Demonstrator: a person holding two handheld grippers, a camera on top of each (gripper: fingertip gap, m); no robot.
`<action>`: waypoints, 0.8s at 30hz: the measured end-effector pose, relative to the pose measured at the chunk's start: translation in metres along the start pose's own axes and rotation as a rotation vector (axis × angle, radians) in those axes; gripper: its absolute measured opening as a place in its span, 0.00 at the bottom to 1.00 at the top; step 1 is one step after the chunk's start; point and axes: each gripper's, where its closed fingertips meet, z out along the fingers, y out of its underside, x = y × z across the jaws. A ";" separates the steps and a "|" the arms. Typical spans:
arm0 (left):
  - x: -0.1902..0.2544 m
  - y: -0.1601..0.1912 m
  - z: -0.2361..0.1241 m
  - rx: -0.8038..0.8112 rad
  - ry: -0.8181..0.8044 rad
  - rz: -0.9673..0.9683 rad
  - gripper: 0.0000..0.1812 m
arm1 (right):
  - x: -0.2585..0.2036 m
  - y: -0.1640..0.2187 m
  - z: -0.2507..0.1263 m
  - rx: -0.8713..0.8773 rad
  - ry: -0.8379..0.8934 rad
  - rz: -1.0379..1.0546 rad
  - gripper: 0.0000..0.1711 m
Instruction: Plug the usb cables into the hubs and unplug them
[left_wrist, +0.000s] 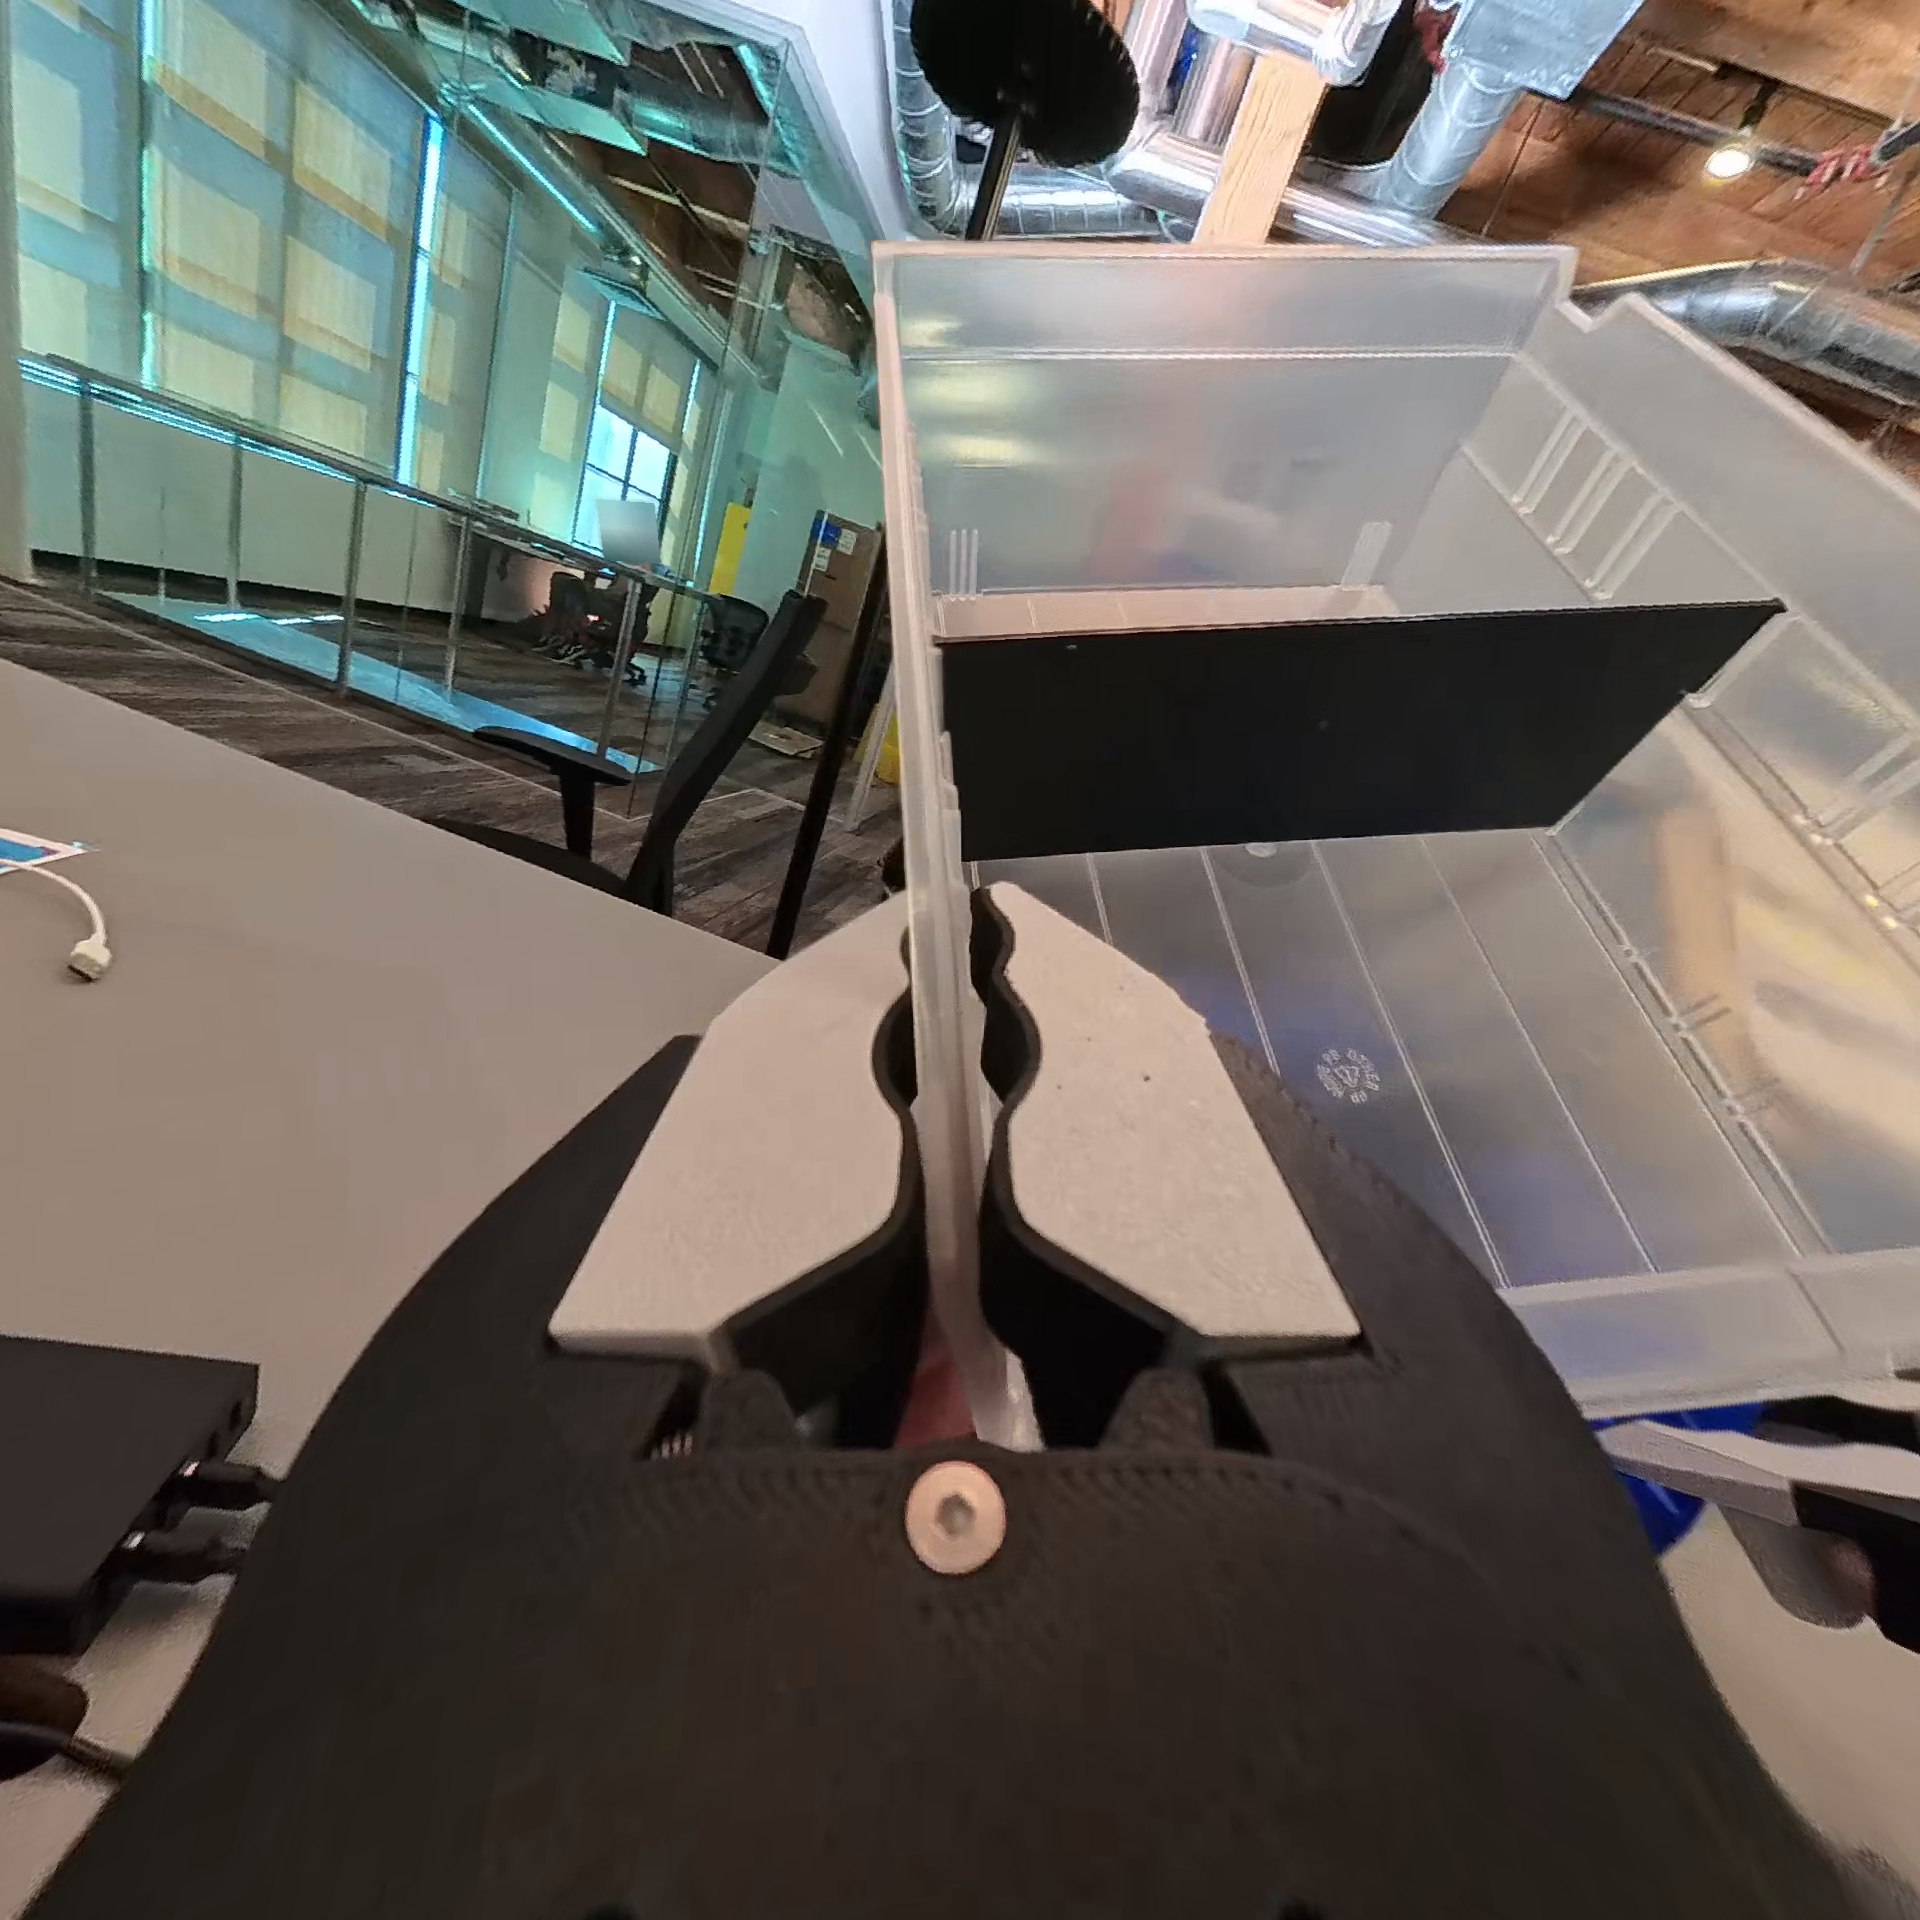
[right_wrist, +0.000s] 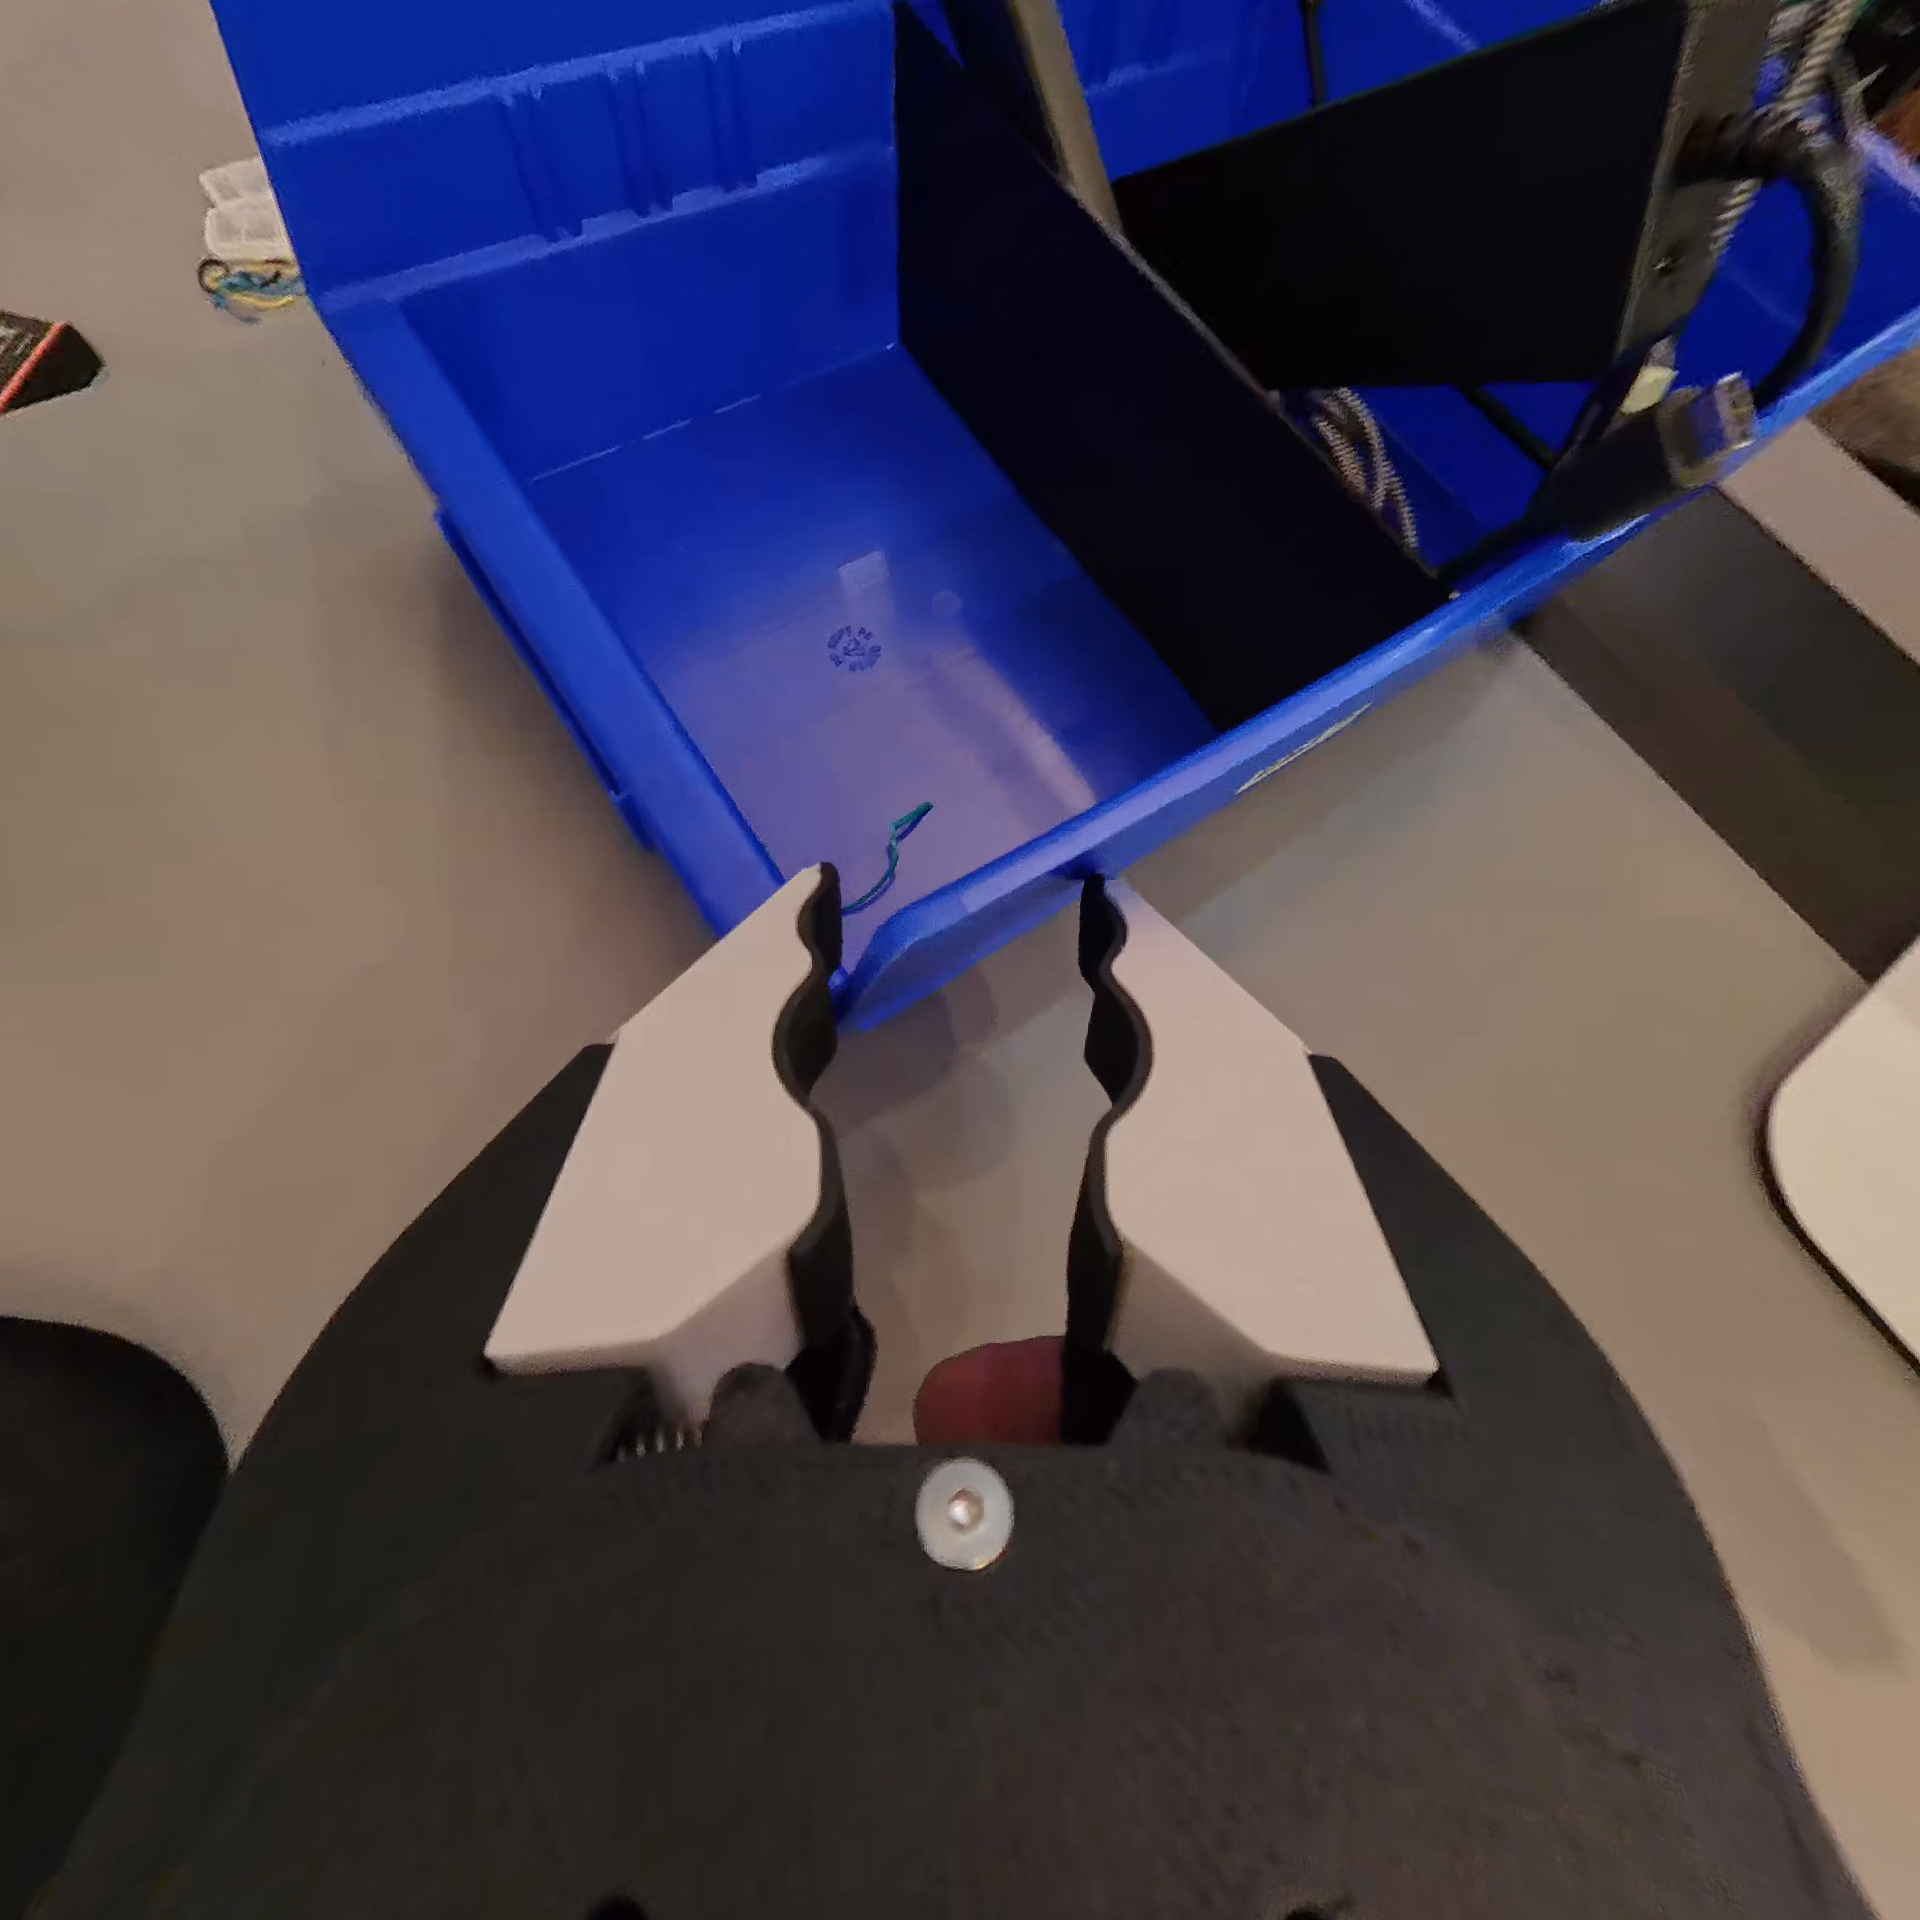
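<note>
The left claw (left_wrist: 948, 935) is clenched on the wall of a clear bin (left_wrist: 1455, 520), lifted and tilted above the grey surface (left_wrist: 312, 1039); a black divider (left_wrist: 1299, 727) crosses the bin. A white cable (left_wrist: 88, 925) lies on the surface, well apart. The right claw (right_wrist: 956, 894) is released, fingertips at the corner of a blue bin (right_wrist: 623, 364). A dark cable's plug (right_wrist: 1704, 421) hangs over that bin's far rim.
</note>
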 end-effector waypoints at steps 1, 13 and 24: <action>0.002 0.001 0.001 -0.001 0.007 0.002 0.02 | 0.000 -0.001 0.001 -0.003 -0.010 0.004 0.29; 0.090 0.001 0.015 -0.003 0.203 0.028 0.02 | 0.045 -0.006 -0.136 0.235 0.131 -0.122 0.51; 0.318 0.063 -0.004 -0.185 0.556 0.068 0.03 | 0.055 0.062 -0.335 0.528 0.248 -0.186 0.54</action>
